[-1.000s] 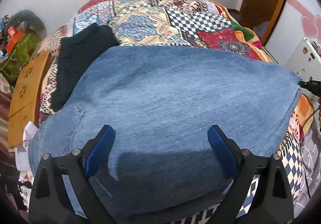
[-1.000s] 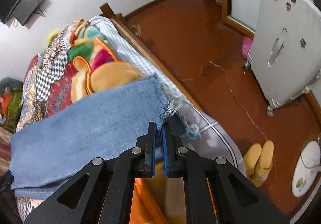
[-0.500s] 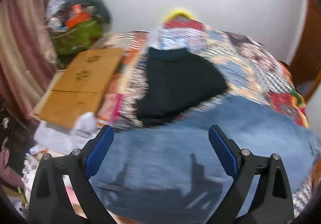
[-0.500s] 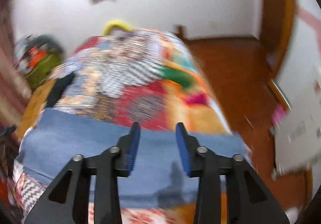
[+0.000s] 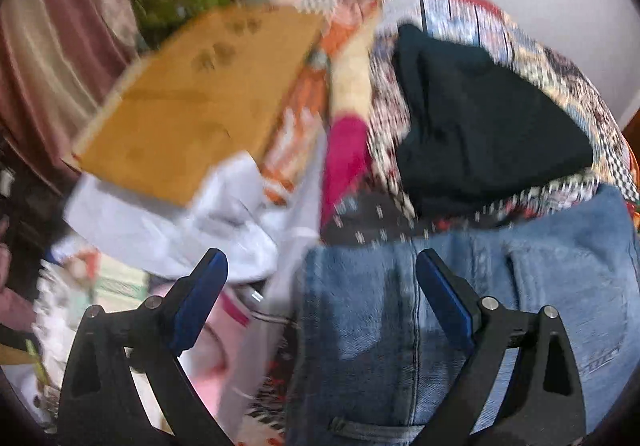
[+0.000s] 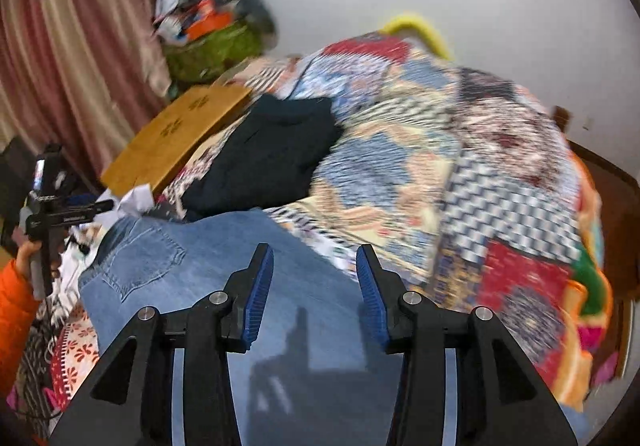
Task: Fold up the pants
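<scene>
Blue jeans [image 6: 192,270] lie flat on a patchwork bedspread [image 6: 420,150], waist end to the left with a back pocket up. In the left wrist view the jeans' waist end [image 5: 500,310] fills the lower right. My left gripper [image 5: 320,286] is open and empty, hovering over the waist edge of the jeans at the bed's left side. My right gripper [image 6: 314,286] is open and empty above the middle of the jeans. Both views are motion-blurred.
A folded dark garment [image 6: 272,154] lies on the bedspread just beyond the jeans. A wooden board [image 5: 200,94] and white cloth [image 5: 180,214] sit at the bed's left side. A clutter pile [image 6: 208,38] and curtain [image 6: 60,66] stand far left.
My right gripper has let go of the jeans' hem, opened, and swung left over the jeans. My left gripper has swung left toward the waist end, still open.
</scene>
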Tool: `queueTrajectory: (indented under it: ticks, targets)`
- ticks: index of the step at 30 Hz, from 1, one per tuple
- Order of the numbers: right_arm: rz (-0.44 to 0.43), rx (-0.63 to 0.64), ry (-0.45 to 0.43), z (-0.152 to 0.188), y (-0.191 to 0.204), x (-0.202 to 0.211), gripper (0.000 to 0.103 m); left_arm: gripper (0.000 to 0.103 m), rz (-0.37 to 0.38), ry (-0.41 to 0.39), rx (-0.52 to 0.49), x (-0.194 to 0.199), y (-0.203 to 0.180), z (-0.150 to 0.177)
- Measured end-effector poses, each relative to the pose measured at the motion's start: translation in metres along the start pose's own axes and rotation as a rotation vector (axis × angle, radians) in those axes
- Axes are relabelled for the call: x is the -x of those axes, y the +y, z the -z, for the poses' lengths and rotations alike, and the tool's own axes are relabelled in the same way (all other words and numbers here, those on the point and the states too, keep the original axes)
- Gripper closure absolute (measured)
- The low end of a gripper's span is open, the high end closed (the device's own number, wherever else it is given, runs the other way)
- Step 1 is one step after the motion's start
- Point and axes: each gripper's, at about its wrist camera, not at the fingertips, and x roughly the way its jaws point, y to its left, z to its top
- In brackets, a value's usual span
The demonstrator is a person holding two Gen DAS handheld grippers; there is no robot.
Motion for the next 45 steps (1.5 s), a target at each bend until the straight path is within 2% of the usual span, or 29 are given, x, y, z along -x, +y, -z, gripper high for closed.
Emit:
queueTrajectory:
  ticks: [2, 4, 6, 9, 11, 12, 13, 15, 17, 21, 22, 25, 29, 31, 35, 37, 41, 45]
  targets:
    - [-0.014, 0.007, 0.029, -0.007, 0.006, -0.019, 0.064, 0.007, 0.035, 0.084, 0.004, -0.024, -0.003, 0.004]
    - [-0.024, 0.005, 0.052, -0.014, 0.009, -0.042, 0.064, 0.007, 0.077, 0.126, 0.005, -0.039, -0.008, 0.007]
    - [-0.037, -0.004, 0.086, -0.022, 0.012, -0.065, 0.064, 0.019, 0.116, 0.144, -0.019, -0.045, -0.017, 0.01]
    - [-0.08, -0.015, 0.141, -0.029, 0.015, -0.09, 0.064, 0.03, 0.105, 0.12, -0.072, -0.042, -0.029, 0.013]
    - [-0.115, -0.01, 0.179, -0.03, 0.021, -0.105, 0.064, 0.042, 0.088, 0.084, -0.092, -0.037, -0.032, 0.016]
    - [-0.142, -0.006, 0.197, -0.028, 0.024, -0.11, 0.064, 0.043, 0.082, 0.067, -0.099, -0.034, -0.032, 0.016]
    - [-0.167, -0.008, 0.192, -0.025, 0.028, -0.112, 0.065, 0.047, 0.057, 0.042, -0.124, -0.03, -0.035, 0.019]
    - [-0.194, -0.014, 0.167, -0.021, 0.032, -0.115, 0.084, 0.051, -0.015, -0.008, -0.197, -0.024, -0.048, 0.023]
    - [-0.176, -0.009, 0.156, -0.02, 0.035, -0.117, 0.087, 0.058, -0.082, -0.042, -0.245, -0.019, -0.058, 0.026]
    - [-0.116, 0.039, 0.089, -0.02, 0.045, -0.104, 0.096, 0.06, -0.193, -0.093, -0.308, -0.014, -0.068, 0.023]
    - [-0.101, 0.051, 0.081, -0.021, 0.046, -0.103, 0.096, 0.058, -0.192, -0.083, -0.307, -0.018, -0.066, 0.019]
    - [-0.049, 0.083, 0.088, -0.02, 0.052, -0.106, 0.097, 0.041, -0.2, -0.055, -0.27, -0.031, -0.057, 0.01]
    - [-0.01, 0.102, 0.116, -0.025, 0.057, -0.1, 0.093, 0.036, -0.126, -0.035, -0.183, -0.015, -0.041, 0.006]
    - [-0.007, 0.092, 0.116, -0.024, 0.053, -0.084, 0.093, 0.032, -0.112, -0.056, -0.152, 0.005, -0.035, 0.01]
    - [-0.012, 0.092, 0.066, -0.016, 0.044, -0.04, 0.075, 0.009, -0.134, -0.136, -0.145, 0.051, -0.027, 0.025]
    - [0.007, 0.086, 0.035, -0.007, 0.036, -0.014, 0.071, 0.007, -0.112, -0.138, -0.137, 0.063, -0.025, 0.034]
    - [0.036, 0.061, -0.004, 0.022, 0.017, 0.029, 0.061, 0.003, -0.057, -0.065, -0.084, 0.07, -0.021, 0.056]
    - [0.085, 0.025, 0.016, 0.055, 0.0, 0.049, 0.059, 0.003, -0.027, 0.032, -0.014, 0.056, -0.019, 0.083]
